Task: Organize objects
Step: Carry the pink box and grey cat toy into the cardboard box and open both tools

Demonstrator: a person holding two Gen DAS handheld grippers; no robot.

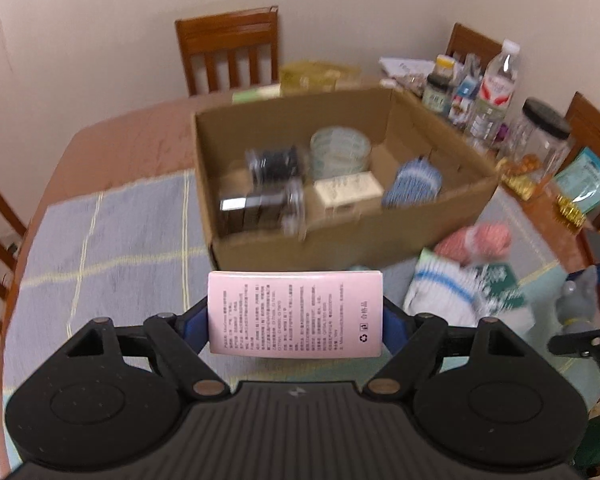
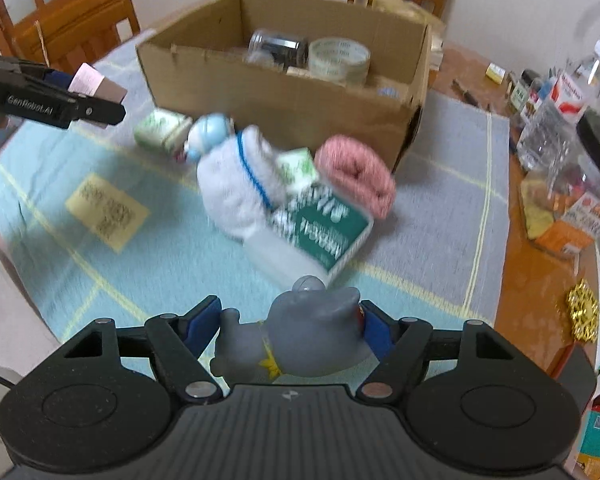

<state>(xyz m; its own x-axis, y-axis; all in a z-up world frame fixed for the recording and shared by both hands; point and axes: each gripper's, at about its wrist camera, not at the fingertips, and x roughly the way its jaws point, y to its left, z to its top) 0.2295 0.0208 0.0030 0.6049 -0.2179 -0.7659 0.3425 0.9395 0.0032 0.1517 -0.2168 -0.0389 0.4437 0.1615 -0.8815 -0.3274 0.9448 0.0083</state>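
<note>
Pink carton: the left tongs (image 1: 296, 320) are clamped on a pink printed carton (image 1: 295, 314), one blue pad against each short end, held level above the bench just short of the cardboard box (image 1: 340, 236).
Grey toy: the right tongs (image 2: 290, 330) grip a grey rubber animal figure (image 2: 300, 332) with a yellow collar, pads pressing its sides, above the cloth and nearer than the loose pile.
Step in hand: by my reading, both tongs are loaded and carrying toward the box; neither thing has been dropped in yet.
Next move: each load probably needs lifting over the near wall, finding a free patch on the box floor, then a release. The right half of the box looks less crowded.
Box contents: a tape roll (image 1: 340, 152), a dark jar lying on its side (image 1: 274, 164), a cream carton (image 1: 348, 190), a rolled blue-striped cloth (image 1: 416, 182).
Still on the checked cloth (image 2: 100, 280): white socks with a green label (image 2: 252, 192), a pink rolled cloth (image 2: 356, 174), a small green-and-white carton (image 2: 162, 132), a yellow note (image 2: 106, 210).
Hard to make out: motion blur smears the box contents and the labels; the dark shapes at the box's front left are unreadable. The animal's face is turned away, so its kind is unclear.
</note>
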